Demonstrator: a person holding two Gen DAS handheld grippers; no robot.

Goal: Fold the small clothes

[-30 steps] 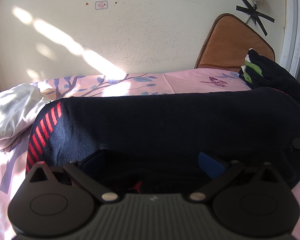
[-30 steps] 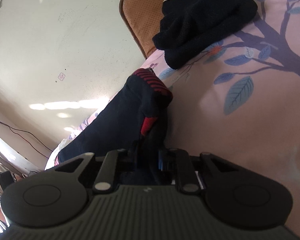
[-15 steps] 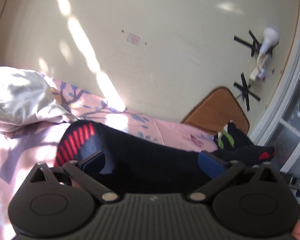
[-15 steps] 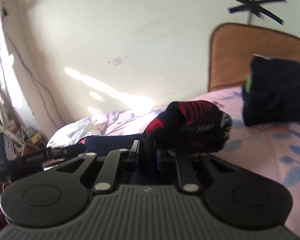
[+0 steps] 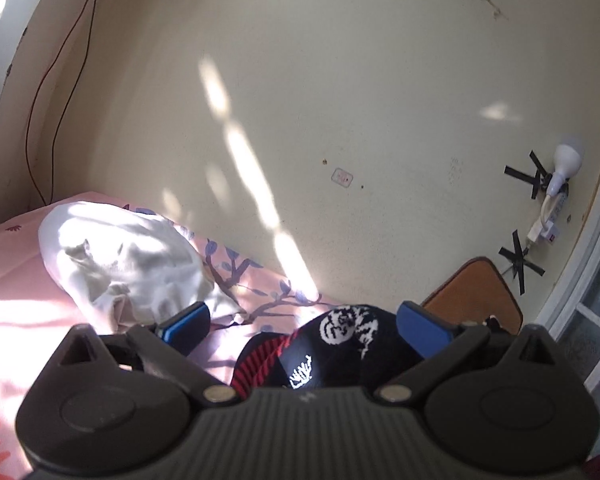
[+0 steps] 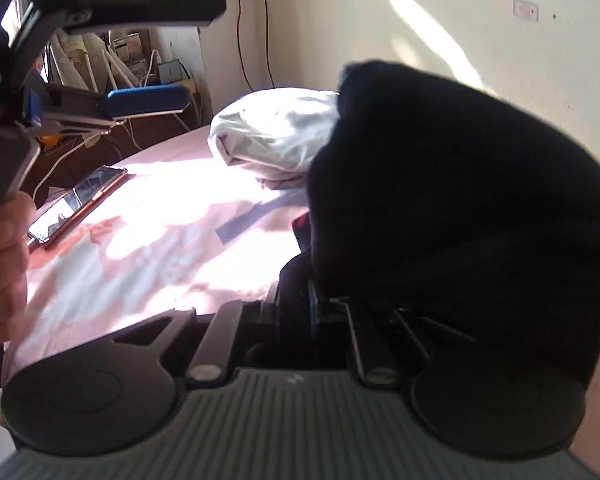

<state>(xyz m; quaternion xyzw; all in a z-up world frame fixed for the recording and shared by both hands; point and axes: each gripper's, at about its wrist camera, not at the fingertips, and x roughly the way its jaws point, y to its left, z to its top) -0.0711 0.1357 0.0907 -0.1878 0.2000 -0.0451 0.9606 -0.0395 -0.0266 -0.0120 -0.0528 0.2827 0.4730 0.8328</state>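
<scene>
Sock [image 6: 460, 200] bunched, pinched by right gripper [image 6: 312, 304]; left gripper [image 5: 300, 324] spread wide, empty.

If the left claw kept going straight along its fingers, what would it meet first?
Probably the dark sock, bunched low between the open left claw's pads; if the claw clears it, the pink bedsheet or the cream wall comes next. Depth is unclear.

Left claw [image 5: 300, 322] lifted clear of sock [image 5: 340, 344]; sock now bunched in right claw [image 6: 296, 300].
</scene>
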